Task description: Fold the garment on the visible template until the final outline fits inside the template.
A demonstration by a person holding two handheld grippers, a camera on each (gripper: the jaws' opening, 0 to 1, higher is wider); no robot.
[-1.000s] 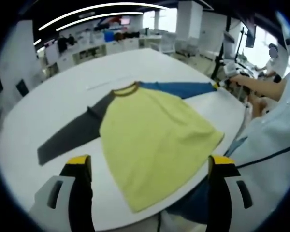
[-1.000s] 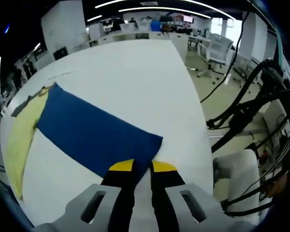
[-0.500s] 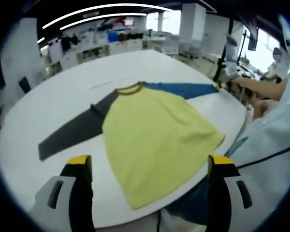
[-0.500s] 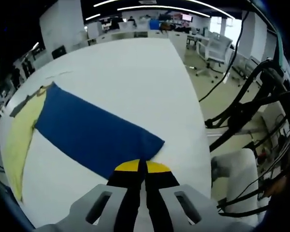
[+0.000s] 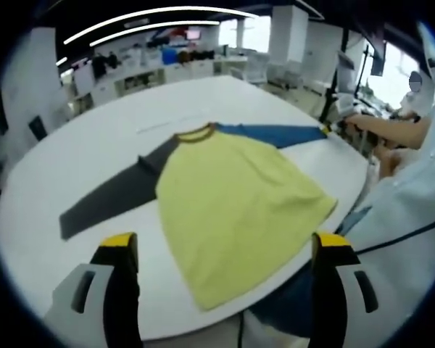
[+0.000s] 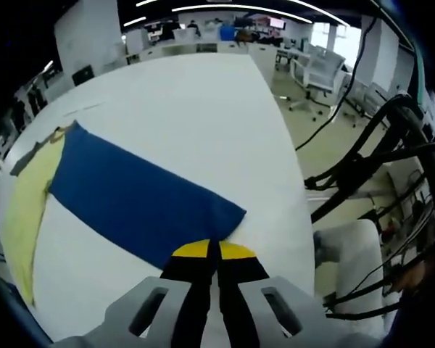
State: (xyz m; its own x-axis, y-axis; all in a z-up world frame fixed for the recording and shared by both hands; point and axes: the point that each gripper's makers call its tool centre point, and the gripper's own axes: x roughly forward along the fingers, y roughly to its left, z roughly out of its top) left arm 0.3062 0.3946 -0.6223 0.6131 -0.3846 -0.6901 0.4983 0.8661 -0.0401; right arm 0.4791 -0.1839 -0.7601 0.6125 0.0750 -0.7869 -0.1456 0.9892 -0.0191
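A raglan shirt lies flat on the white table [image 5: 72,159]. Its body is yellow [image 5: 232,203], with a brown collar [image 5: 196,133], a grey sleeve [image 5: 116,199] and a blue sleeve [image 5: 275,133]. My left gripper [image 5: 226,245] is wide open and hovers short of the yellow hem, touching nothing. In the right gripper view the blue sleeve [image 6: 138,199] stretches away toward the yellow body [image 6: 25,210]. My right gripper [image 6: 214,250] is shut on its cuff edge. From the left gripper view, that right gripper [image 5: 332,127] sits at the far sleeve end in a person's hand.
The table's rounded edge [image 6: 297,217] drops off just right of the cuff, with black cables [image 6: 362,167] and an office chair [image 6: 326,76] beyond. A person in a white coat [image 5: 413,210] stands at the table's right side. A thin strip [image 5: 156,127] lies behind the collar.
The right gripper's jaws, slightly apart a second ago, have closed on the blue sleeve's cuff. The shirt lies as before; the left gripper view has shifted only slightly.
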